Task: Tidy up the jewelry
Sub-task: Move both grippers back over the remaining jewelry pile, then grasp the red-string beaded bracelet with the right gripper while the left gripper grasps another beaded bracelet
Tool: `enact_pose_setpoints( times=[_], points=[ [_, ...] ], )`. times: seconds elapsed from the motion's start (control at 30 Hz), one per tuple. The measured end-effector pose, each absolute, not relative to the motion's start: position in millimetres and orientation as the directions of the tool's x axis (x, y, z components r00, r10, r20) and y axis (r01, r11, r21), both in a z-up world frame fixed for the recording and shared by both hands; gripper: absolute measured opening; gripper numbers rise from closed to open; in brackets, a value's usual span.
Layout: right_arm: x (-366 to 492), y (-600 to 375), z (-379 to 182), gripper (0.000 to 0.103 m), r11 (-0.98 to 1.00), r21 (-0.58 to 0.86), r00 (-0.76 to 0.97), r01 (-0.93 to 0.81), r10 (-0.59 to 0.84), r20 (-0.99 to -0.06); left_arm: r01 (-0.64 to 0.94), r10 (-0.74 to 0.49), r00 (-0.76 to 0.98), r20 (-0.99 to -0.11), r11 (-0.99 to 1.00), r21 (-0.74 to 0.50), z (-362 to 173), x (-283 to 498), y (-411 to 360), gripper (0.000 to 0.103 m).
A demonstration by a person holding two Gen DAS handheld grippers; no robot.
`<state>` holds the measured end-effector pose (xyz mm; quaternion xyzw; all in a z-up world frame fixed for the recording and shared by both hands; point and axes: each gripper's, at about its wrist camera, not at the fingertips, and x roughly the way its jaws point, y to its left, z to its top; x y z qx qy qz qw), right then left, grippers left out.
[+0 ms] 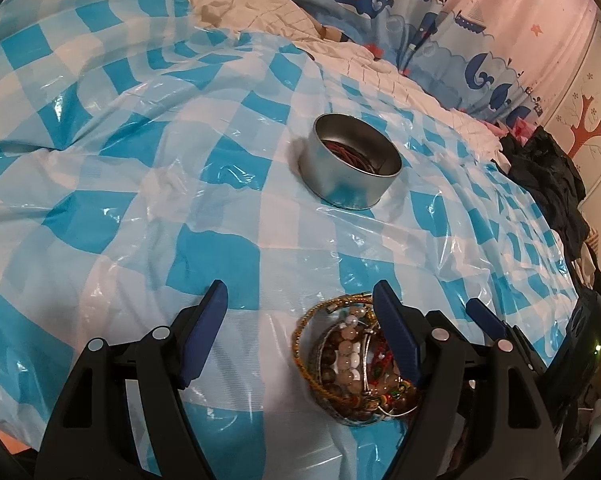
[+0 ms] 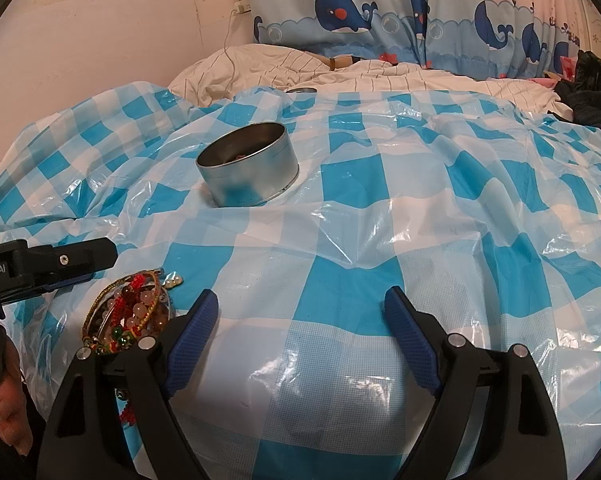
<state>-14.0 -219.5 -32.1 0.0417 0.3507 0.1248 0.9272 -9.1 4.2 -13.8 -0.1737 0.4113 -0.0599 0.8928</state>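
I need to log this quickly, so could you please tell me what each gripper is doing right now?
Left gripper: open, holding nothing; the pile of bracelets lies by its right finger.
Right gripper: open, empty, over the checked sheet.

Open checkered sheet [image 2: 340, 280] surrounds the tin [image 2: 248, 168]; bracelet pile [image 2: 128, 316] sits nearer.

Black two-finger grippers [image 1: 300, 300] [image 2: 300, 308], ribbed blue pads [image 2: 192, 344], silver pivot pins, white "Robot.AI" lettering on side.

Tin's [image 2: 247, 168] contents mostly hidden, perhaps red cords.
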Motion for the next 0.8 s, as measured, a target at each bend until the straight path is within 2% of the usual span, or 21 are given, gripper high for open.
enact_pose_setpoints(
  times=[0.2, 0.3, 0.47, 0.7, 0.8],
  points=[
    [-18, -218, -29, 0.082, 0.964, 0.174, 0.734, -0.200, 0.265, -0.626, -0.034, -0.261, 0.662, -0.702, 0.926, -0.376, -11, -12, 11, 0.071],
    [-27, -216, -17, 0.082, 0.950, 0.201, 0.743, -0.239, 0.312, -0.591, -0.048, -0.269, 0.672, -0.690, 0.914, -0.404, -8, -14, 26, 0.071],
    [-51, -188, -1, 0.082, 0.915, 0.113, 0.746, -0.387, 0.383, -0.546, -0.100, -0.254, 0.685, -0.683, 0.896, -0.433, -7, -18, 51, 0.071],
    [-61, -155, -3, 0.082, 0.862, 0.007, 0.716, -0.506, 0.425, -0.553, -0.119, -0.238, 0.687, -0.687, 0.895, -0.429, -8, -17, 57, 0.071],
    [-53, -156, -3, 0.073, 0.864, 0.035, 0.706, -0.502, 0.433, -0.561, -0.105, -0.239, 0.681, -0.692, 0.903, -0.416, -8, -16, 51, 0.071]
  ],
)
